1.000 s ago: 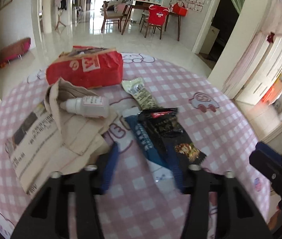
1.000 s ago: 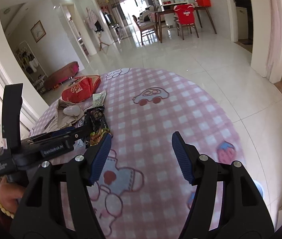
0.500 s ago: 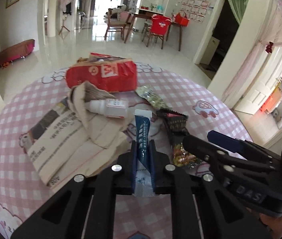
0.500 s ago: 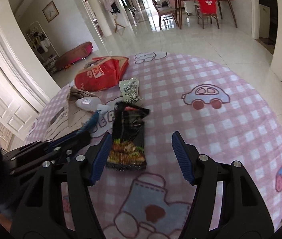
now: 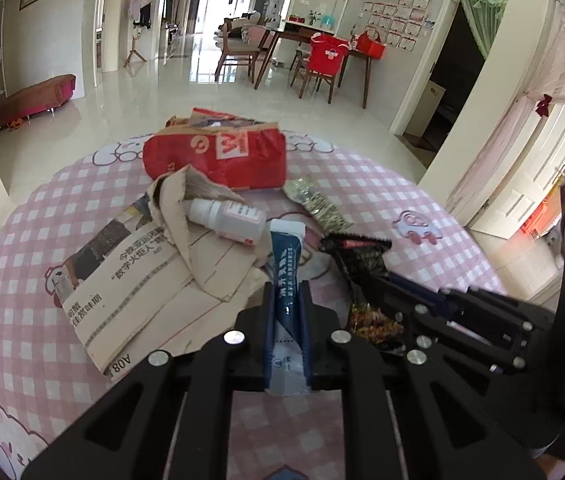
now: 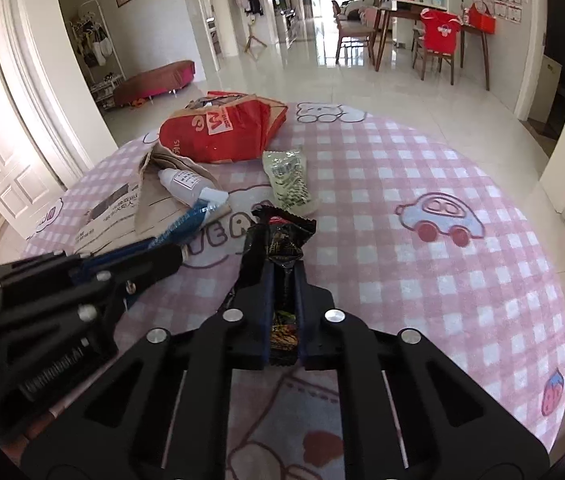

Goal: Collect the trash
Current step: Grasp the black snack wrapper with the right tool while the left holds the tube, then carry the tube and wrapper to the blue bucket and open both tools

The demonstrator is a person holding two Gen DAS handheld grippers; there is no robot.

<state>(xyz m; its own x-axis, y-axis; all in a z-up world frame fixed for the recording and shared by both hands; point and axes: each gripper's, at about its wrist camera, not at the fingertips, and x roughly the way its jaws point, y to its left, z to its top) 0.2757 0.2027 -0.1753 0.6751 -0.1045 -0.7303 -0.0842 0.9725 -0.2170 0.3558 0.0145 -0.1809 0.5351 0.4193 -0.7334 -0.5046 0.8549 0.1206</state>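
A blue-and-white sachet stands up between the pads of my left gripper, which is shut on its lower half. My right gripper is closing, and its pads press on a black snack wrapper; the wrapper's crimped top sticks out ahead of the fingertips. In the left wrist view that black wrapper lies just right of the sachet, with the right gripper's black frame over its near end. In the right wrist view the left gripper reaches in from the left with the sachet.
On the round pink checked table lie a red paper bag, a small white bottle, a green wrapper, a folded newspaper and crumpled brown paper. White tiled floor surrounds the table.
My left gripper closed on the blue sachet and lifted its end off the table. My right gripper swung left to the black wrapper and closed on it.
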